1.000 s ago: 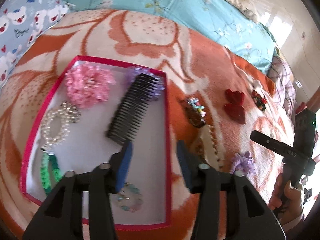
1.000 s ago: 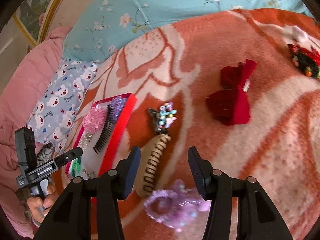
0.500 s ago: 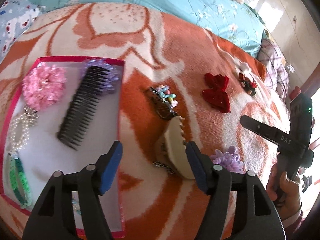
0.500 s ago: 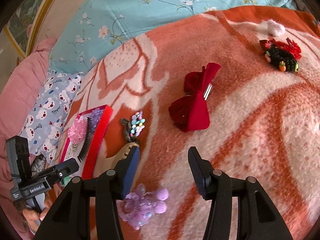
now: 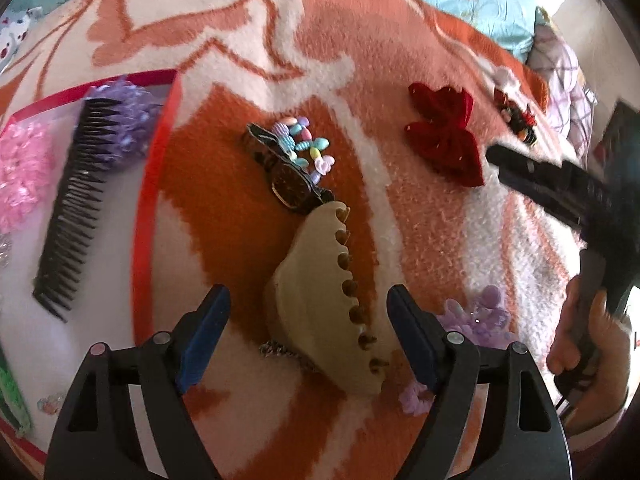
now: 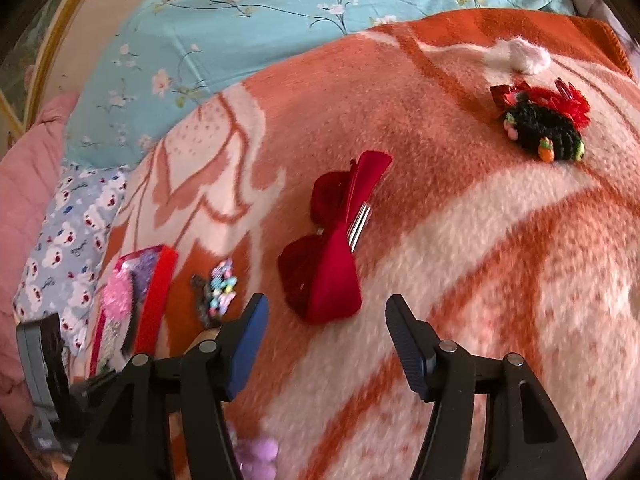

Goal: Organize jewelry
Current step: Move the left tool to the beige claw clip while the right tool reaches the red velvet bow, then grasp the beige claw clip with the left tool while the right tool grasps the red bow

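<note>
Right under the left gripper (image 5: 308, 336), its blue-padded jaws spread wide and holding nothing, lies a beige claw clip (image 5: 332, 312) on the orange-and-cream blanket (image 5: 420, 240); the clip sits between the two fingers without either pad touching it. A bit of thin chain (image 5: 280, 350) pokes out from beneath the clip's near end. Just beside the right finger is a lilac flower scrunchie (image 5: 480, 320). Past the clip's far tip, touching it, is a dark wristwatch (image 5: 290, 182) with a string of pastel beads (image 5: 306, 146) against it. Off to the left stands the red-rimmed tray (image 5: 144, 216), with a black comb (image 5: 76, 200), a purple scrunchie (image 5: 124, 116) and a pink flower piece (image 5: 20, 176) in it.

The right gripper (image 6: 326, 332) also hangs wide open and empty, with a red velvet bow clip (image 6: 328, 256) just beyond its fingertips. Farther up the blanket rests a black hair tie with red trim (image 6: 544, 128), and beyond that the blue floral sheet (image 6: 280, 8).
</note>
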Available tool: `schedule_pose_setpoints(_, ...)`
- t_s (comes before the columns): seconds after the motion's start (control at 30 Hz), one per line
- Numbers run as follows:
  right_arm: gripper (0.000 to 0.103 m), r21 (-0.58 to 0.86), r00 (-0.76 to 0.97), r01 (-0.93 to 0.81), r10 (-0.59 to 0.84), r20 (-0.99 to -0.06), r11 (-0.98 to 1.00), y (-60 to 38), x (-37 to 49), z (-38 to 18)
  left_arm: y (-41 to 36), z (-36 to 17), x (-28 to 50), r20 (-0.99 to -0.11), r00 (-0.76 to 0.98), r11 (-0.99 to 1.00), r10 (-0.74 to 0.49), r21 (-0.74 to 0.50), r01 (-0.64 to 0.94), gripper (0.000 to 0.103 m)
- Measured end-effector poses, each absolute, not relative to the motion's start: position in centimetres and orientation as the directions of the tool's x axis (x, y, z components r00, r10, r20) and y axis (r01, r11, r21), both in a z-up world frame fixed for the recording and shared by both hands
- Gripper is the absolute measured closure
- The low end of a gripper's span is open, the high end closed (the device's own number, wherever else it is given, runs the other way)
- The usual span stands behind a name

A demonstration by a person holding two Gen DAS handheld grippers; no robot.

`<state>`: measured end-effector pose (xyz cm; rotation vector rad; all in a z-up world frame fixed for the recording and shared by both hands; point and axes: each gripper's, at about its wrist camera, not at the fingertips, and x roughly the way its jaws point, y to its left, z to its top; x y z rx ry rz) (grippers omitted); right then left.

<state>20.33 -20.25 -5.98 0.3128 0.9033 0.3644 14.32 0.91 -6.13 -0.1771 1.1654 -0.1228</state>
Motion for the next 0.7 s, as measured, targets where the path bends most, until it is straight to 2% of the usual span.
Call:
schedule_pose_setpoints(0.23,0.04,0.361,0.567,-0.151,0.38,-0.731,0.92,-18.8,23.5,-6.9,-0.2,-7.0,14.6,-0.91,0.395,0.992,-0.127,-0.124,0.033,0.024)
schedule_pose_setpoints(0.33,0.041,0.323,0.57,-0.157,0.353,-0.742,0.933,-18.0,24.5,-7.4,-0.2,-7.0,14.6,-0.909,0.405,0.995,-0.098,-0.091,0.038,0.042)
schedule_pose_setpoints(0.4,0.056,0.293,0.58,-0.156,0.328,-0.746,0.943,-17.8,24.6,-7.5,0.1,-6.8,14.6,-0.904,0.41,0.993,-0.117,-0.107,0.047,0.054)
schedule_pose_setpoints(0.43,0.072,0.292,0.585,-0.156,0.326,-0.742,0.944,-17.8,24.6,-7.4,0.2,-6.6,14.6,-0.901,0.415,0.992,-0.125,-0.113,0.052,0.059)
schedule_pose_setpoints(0.57,0.08,0.325,0.594,-0.168,0.358,-0.72,0.931,-18.3,24.2,-7.2,0.4,-6.2,14.3,-0.893,0.426,0.989,-0.145,-0.133,0.058,0.059)
schedule_pose_setpoints(0.7,0.082,0.358,0.6,-0.191,0.397,-0.694,0.914,-18.8,22.7,-6.3,0.9,-5.4,13.9,-0.877,0.447,0.983,-0.178,-0.174,0.052,0.059)
